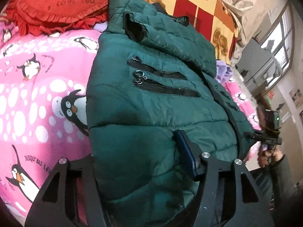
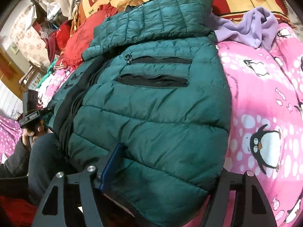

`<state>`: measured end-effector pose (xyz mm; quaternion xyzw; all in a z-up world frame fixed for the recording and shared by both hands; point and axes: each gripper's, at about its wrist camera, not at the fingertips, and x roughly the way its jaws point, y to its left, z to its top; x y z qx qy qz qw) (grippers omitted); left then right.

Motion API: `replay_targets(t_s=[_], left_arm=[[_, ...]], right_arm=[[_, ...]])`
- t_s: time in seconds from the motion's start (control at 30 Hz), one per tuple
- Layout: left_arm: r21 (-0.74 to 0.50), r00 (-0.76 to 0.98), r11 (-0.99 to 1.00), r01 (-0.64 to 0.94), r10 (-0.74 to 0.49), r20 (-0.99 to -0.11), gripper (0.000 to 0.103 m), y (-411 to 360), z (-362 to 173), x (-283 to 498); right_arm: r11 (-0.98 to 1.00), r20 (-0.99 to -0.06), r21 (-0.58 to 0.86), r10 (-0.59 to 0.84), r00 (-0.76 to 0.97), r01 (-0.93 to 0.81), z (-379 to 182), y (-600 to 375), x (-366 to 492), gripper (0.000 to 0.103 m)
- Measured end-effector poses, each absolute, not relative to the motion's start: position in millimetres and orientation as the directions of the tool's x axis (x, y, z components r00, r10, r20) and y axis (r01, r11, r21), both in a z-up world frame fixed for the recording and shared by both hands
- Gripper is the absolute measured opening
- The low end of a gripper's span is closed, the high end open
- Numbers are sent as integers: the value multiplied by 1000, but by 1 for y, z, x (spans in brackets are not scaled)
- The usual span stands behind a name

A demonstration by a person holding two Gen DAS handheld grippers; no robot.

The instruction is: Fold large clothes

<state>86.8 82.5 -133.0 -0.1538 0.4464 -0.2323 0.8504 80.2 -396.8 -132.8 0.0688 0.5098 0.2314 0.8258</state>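
Both tongs at the green puffer jacket's (image 1: 151,104) hem, on the penguin-print bed cover (image 1: 37,98). Left tongs (image 1: 140,162) straddle a thick fold of hem, pad dug in: pinching it. Right tongs (image 2: 170,172) likewise clamp the hem. Purple garment (image 2: 250,30) beside the hood.

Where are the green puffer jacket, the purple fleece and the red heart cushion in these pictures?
green puffer jacket (image 2: 151,113): right wrist view, on its quilted front below the pockets.
purple fleece (image 2: 251,30): right wrist view, on its crumpled middle.
red heart cushion (image 1: 62,1): left wrist view, on its lettered face.
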Motion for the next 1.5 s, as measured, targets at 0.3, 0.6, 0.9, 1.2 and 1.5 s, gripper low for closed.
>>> replay_targets(t_s=[0.3, 0.6, 0.9, 1.2, 1.5], left_arm=[[-187, 587, 974, 125, -225, -777, 66, 50, -120, 75], [-55, 609, 998, 39, -67, -790, 66, 35, -119, 74], [-67, 606, 997, 37, -76, -792, 66, 36, -120, 76], [-147, 598, 987, 69, -159, -785, 24, 47, -112, 72], [-296, 583, 954, 54, -271, -766, 16, 67, -118, 71]], right_arm=[[889, -815, 323, 435, 382, -323, -130, -394, 80, 73], [888, -813, 337, 442, 379, -312, -130, -395, 82, 73], [889, -805, 300, 430, 408, -346, -123, -390, 78, 56], [900, -803, 284, 412, 431, -331, -123, -393, 78, 34], [898, -775, 256, 412, 479, -358, -111, -390, 70, 29]])
